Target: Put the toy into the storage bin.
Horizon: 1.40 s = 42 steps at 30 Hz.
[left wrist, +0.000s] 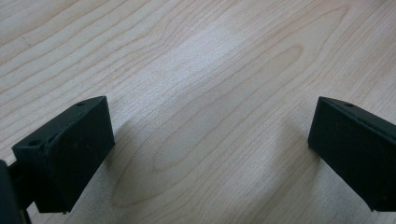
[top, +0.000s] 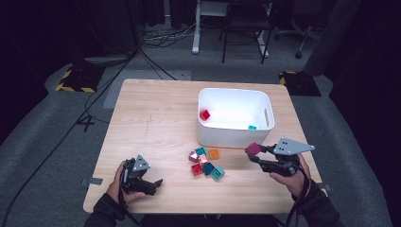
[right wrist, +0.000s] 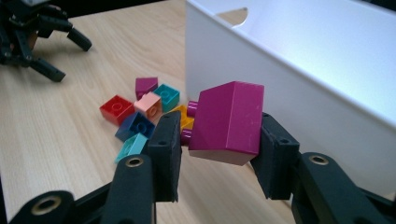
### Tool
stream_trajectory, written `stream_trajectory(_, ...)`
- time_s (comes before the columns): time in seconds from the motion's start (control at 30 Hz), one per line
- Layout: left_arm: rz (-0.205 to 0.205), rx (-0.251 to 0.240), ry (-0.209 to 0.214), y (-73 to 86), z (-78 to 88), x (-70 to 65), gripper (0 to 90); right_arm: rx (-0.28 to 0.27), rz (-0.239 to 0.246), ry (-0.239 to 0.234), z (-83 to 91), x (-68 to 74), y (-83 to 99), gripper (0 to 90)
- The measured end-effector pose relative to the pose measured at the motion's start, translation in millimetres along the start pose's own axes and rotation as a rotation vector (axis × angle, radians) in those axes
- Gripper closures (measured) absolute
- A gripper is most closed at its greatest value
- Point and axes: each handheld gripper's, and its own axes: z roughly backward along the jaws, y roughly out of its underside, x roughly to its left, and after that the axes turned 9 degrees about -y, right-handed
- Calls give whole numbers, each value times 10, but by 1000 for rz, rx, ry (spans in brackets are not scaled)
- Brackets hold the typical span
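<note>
My right gripper (top: 256, 152) (right wrist: 215, 144) is shut on a magenta brick (top: 253, 149) (right wrist: 228, 122), held tilted above the table just in front of the white bin (top: 232, 135) (right wrist: 299, 93). A heap of several bricks (top: 206, 161) (right wrist: 142, 109) in red, blue, teal, pink and orange lies on the wood to its left. In the bin lie a red brick (top: 204, 114) and a teal brick (top: 252, 127). My left gripper (top: 153, 185) (left wrist: 210, 144) rests open at the table's front left, with bare wood between its jaws.
The wooden table (top: 156, 123) has open room on its left half and behind the left hand. The bin's near wall stands close to the held brick. Beyond the table are floor cables and desk legs (top: 196, 28).
</note>
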Motion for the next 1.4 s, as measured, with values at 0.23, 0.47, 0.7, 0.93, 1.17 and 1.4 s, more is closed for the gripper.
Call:
stream_trajectory(0.23,-2,2,0,0,1,1,5,-38,8,33,163,-104,-249,566)
stream_trajectory(0.47,0,1,1,0,0,0,5,-39,-12,42,166,-211,-428,570)
stream_trajectory(0.7,-2,2,1,0,1,2,5,-56,-4,56,123,-265,-586,570)
stream_trajectory(0.93,-1,2,0,0,1,1,5,-59,-15,78,63,-328,-659,570)
stream_trajectory(1.17,0,2,-1,0,1,0,5,-45,-18,108,-24,-436,-696,570)
stream_trajectory(1.4,-1,2,0,0,1,1,5,-36,-36,129,-89,-520,-733,570)
